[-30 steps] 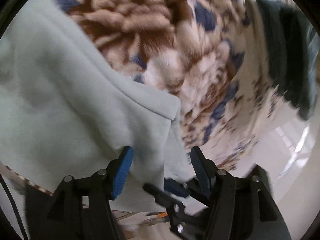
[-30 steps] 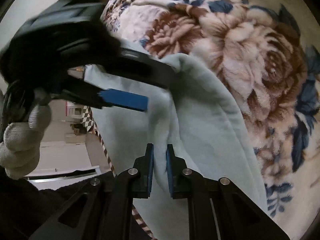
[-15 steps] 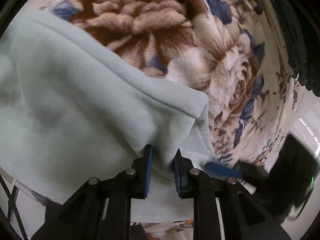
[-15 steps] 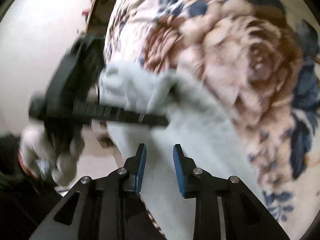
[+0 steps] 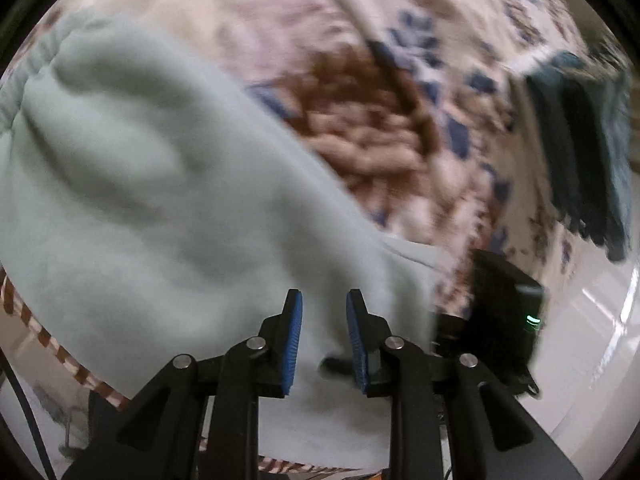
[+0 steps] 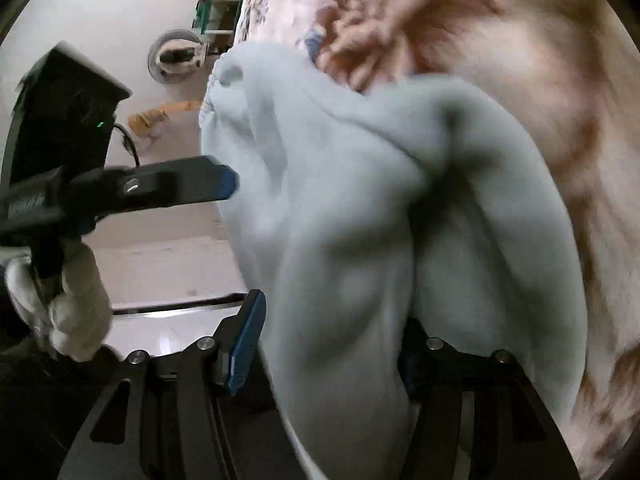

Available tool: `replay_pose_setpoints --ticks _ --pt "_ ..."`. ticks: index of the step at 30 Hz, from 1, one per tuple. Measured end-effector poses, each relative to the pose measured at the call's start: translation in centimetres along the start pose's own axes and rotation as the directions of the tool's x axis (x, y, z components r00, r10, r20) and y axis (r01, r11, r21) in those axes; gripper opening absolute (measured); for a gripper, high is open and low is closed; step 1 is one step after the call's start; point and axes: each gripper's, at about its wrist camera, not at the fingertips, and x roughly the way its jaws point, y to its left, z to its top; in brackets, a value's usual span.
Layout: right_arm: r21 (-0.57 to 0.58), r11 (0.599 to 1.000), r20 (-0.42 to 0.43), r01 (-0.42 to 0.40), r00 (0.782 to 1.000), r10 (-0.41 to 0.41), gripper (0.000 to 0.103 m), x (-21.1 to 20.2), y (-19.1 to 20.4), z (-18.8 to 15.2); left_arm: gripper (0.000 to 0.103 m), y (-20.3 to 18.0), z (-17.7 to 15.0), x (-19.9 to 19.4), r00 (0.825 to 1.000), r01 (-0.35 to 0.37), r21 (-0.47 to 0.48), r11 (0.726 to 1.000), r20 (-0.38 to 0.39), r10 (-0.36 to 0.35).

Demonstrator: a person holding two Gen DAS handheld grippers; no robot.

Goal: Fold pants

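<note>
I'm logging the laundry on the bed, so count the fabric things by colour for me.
Pale green pants: 1
Dark teal garment, blurred: 1
Flowered brown, cream and blue blanket: 1
Total: 3

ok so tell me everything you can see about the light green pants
The pants are pale mint green, soft fleece by the look, with a gathered elastic waistband at one end. They lie bunched and creased on the floral blanket, one edge hanging over the bed's side. Cloth fills the jaws of both the left gripper and the right gripper, whose far pad is hidden under fabric. Motion blur hides finer detail.
</note>
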Motion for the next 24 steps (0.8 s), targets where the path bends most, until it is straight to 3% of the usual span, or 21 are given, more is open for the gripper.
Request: replay_pose_setpoints --ticks 1,3,5,7,10,11,12,15,18,20,21,23,24 --pt "0.05 0.999 0.022 0.013 1.0 -0.014 0.016 -0.2 -0.3 0.3 0.021 0.6 0.2 0.3 1.0 -0.02 -0.002 1.0 0.002 0.02" --pt "0.155 0.988 0.121 -0.009 0.993 -0.01 0.016 -2.0 -1.9 0.5 0.021 1.9 0.5 1.1 0.997 -0.073 -0.006 0.997 0.01 0.073" --pt "0.254 0.96 0.236 -0.119 0.97 0.058 0.016 -4.5 -3.6 -0.1 0.02 3.2 0.9 2.0 0.998 -0.07 -0.028 0.997 -0.004 0.07" --pt "0.294 0.941 0.285 -0.17 0.955 0.084 0.016 -5.3 -4.1 -0.6 0.02 3.9 1.1 2.4 0.999 -0.052 -0.05 0.997 -0.014 0.051" --pt "0.327 0.929 0.24 -0.174 0.966 0.097 0.022 -3.4 -4.1 -0.5 0.021 3.7 1.2 2.5 0.997 -0.076 -0.028 0.997 -0.017 0.075" --pt "0.353 0.919 0.224 -0.179 0.969 0.103 0.028 -2.6 -4.5 -0.1 0.021 3.7 1.1 2.6 0.997 -0.076 -0.028 0.997 -0.02 0.076" --pt "0.383 0.898 0.227 -0.217 0.964 0.137 0.035 -1.9 -5.3 0.4 0.021 3.7 1.2 2.7 0.996 -0.081 -0.021 0.996 -0.022 0.081" --pt "0.456 0.808 0.307 -0.374 0.918 0.251 0.039 -1.8 -7.5 1.5 0.02 3.1 1.1 3.1 0.994 -0.106 0.007 0.994 -0.026 0.106" --pt "0.503 0.757 0.387 -0.416 0.892 0.233 0.032 -2.8 -8.1 1.3 0.02 3.9 1.3 3.2 0.992 -0.119 0.016 0.993 -0.038 0.119" --pt "0.513 0.754 0.42 -0.409 0.886 0.195 0.028 -4.3 -7.9 0.8 0.02 4.3 1.3 3.4 0.993 -0.111 0.01 0.994 -0.045 0.111" --pt "0.51 0.752 0.448 -0.417 0.875 0.182 0.017 -5.3 -8.1 0.2 0.02 4.5 1.3 3.4 0.992 -0.114 0.006 0.993 -0.049 0.114" --pt "0.521 0.746 0.506 -0.415 0.854 0.122 0.015 -7.8 -8.8 -1.1 0.02 5.1 1.2 3.2 0.993 -0.101 -0.002 0.995 -0.054 0.101" --pt "0.53 0.751 0.513 -0.394 0.854 0.086 0.015 -9.3 -9.2 -1.8 0.02 5.3 1.2 3.0 0.994 -0.099 -0.003 0.995 -0.054 0.099"
